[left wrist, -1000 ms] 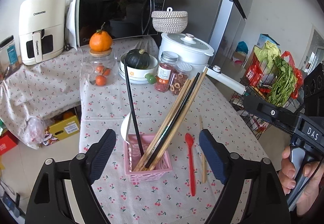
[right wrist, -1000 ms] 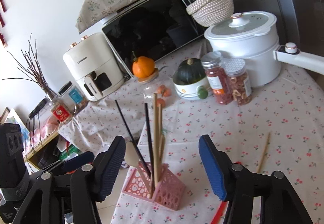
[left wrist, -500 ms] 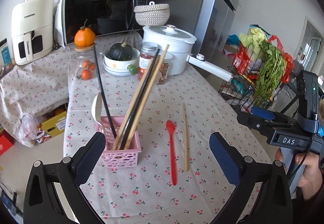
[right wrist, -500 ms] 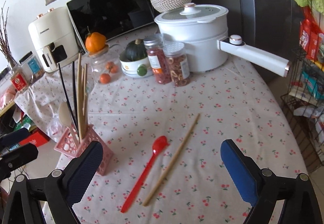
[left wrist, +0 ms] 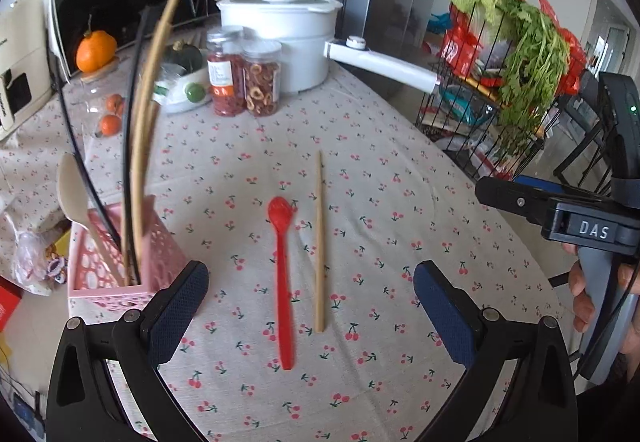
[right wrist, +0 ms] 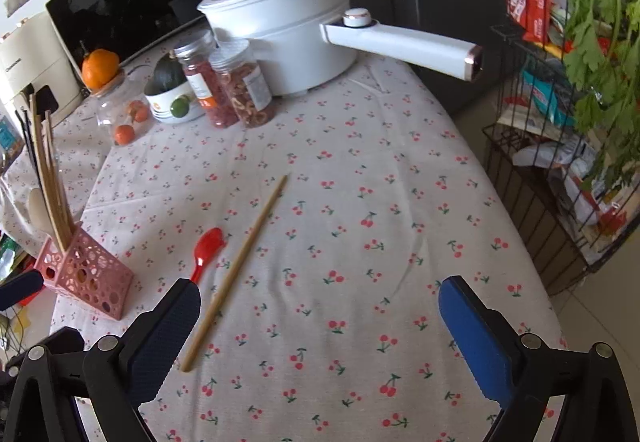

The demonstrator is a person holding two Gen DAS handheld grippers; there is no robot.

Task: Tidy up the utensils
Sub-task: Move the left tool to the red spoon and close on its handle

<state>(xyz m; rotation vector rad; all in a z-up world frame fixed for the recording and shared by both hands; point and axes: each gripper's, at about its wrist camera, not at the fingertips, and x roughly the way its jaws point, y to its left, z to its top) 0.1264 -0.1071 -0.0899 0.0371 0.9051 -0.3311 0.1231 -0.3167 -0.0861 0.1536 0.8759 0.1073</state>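
A red plastic spoon point(left wrist: 282, 278) and a single wooden chopstick point(left wrist: 319, 240) lie side by side on the cherry-print tablecloth point(left wrist: 400, 226). My left gripper point(left wrist: 310, 300) hovers wide open straight over both, holding nothing. To its left stands a pink perforated holder point(left wrist: 116, 266) with several chopsticks and a pale spoon in it. In the right wrist view the chopstick point(right wrist: 236, 270) lies just inside the left finger, and the red spoon point(right wrist: 206, 250) is partly hidden behind that finger. My right gripper point(right wrist: 320, 322) is open and empty over bare cloth; the pink holder point(right wrist: 86, 274) sits far left.
At the back stand a white pot point(left wrist: 288, 38) with a long handle point(right wrist: 404, 42), two jars point(left wrist: 244, 78), a bowl with a green squash, an orange on a glass jar, a microwave and an air fryer. A wire rack of vegetables point(left wrist: 516, 78) stands past the table's right edge.
Both grippers' jaws spread wider and both swung right and downward, away from the pink holder, closing in on the red spoon and loose chopstick.
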